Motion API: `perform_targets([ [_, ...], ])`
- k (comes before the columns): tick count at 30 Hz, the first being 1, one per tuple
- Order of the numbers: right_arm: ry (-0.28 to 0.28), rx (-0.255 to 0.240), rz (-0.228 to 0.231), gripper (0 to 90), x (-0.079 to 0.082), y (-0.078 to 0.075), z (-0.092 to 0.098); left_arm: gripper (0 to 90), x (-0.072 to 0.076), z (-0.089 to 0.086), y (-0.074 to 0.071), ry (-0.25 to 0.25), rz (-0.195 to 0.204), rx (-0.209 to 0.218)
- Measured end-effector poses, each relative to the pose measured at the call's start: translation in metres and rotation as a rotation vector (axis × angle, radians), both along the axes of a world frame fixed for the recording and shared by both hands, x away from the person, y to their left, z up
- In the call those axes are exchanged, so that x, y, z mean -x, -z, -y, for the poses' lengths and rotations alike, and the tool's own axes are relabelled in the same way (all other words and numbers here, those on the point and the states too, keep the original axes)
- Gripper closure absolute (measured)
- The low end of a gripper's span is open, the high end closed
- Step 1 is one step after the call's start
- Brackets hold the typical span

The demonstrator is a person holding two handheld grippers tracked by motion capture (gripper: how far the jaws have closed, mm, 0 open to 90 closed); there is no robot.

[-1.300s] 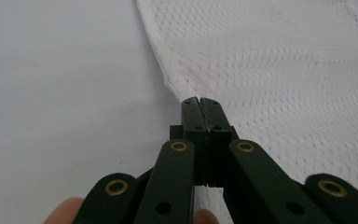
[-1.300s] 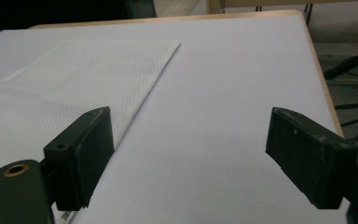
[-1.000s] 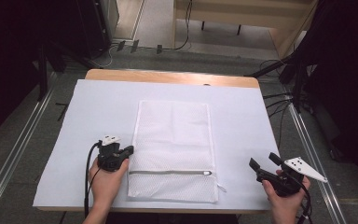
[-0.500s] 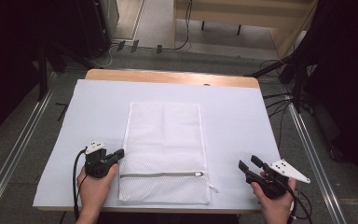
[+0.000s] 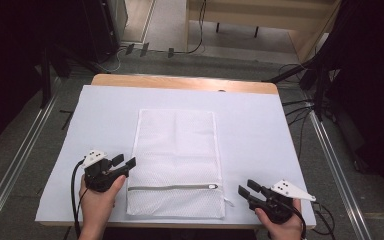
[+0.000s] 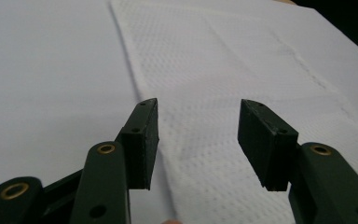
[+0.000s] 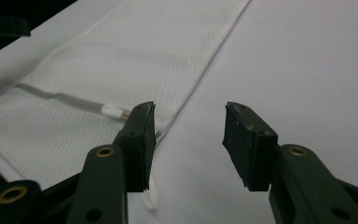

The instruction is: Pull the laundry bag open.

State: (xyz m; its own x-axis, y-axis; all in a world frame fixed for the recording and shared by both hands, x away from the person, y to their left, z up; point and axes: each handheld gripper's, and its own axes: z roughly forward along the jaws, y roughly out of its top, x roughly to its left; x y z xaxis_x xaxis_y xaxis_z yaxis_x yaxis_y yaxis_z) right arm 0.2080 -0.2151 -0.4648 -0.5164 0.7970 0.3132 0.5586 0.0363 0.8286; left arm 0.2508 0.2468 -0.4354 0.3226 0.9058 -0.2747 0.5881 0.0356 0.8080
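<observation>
Since the mesh bag (image 5: 176, 162) lies flat mid-table with its zipper (image 5: 170, 188) toward six o'clock, both tools frame it: the left gripper (image 5: 122, 162) spread at nine o'clock, the right gripper (image 5: 245, 191) spread at four o'clock. Pinching opposite edges together should work best.

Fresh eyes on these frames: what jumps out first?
The white mesh laundry bag lies flat mid-table on the pale sheet, its grey zipper running across near the person's edge with the pull at the right end. The left gripper sits at the bag's left edge and the right gripper just off its near right corner, both with fingers apart and nothing between them.
</observation>
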Motion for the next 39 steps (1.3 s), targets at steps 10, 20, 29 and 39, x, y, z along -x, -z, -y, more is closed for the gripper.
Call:
perform_targets([
  [10,-0.010,-0.020,-0.074,53.6,0.000,0.006,-0.011,51.3,0.005,0.031,0.002,0.109,-0.022,0.021],
  [20,-0.066,0.044,-0.142,53.1,-0.004,0.016,-0.025,54.9,0.009,0.054,0.005,0.191,-0.042,0.025],
  [29,-0.101,0.080,-0.131,51.0,-0.006,0.020,-0.044,56.9,0.013,0.075,0.008,0.258,-0.054,0.022],
  [39,-0.083,0.164,-0.084,41.4,-0.003,0.023,-0.064,57.4,0.017,0.099,0.011,0.322,-0.068,0.027],
])
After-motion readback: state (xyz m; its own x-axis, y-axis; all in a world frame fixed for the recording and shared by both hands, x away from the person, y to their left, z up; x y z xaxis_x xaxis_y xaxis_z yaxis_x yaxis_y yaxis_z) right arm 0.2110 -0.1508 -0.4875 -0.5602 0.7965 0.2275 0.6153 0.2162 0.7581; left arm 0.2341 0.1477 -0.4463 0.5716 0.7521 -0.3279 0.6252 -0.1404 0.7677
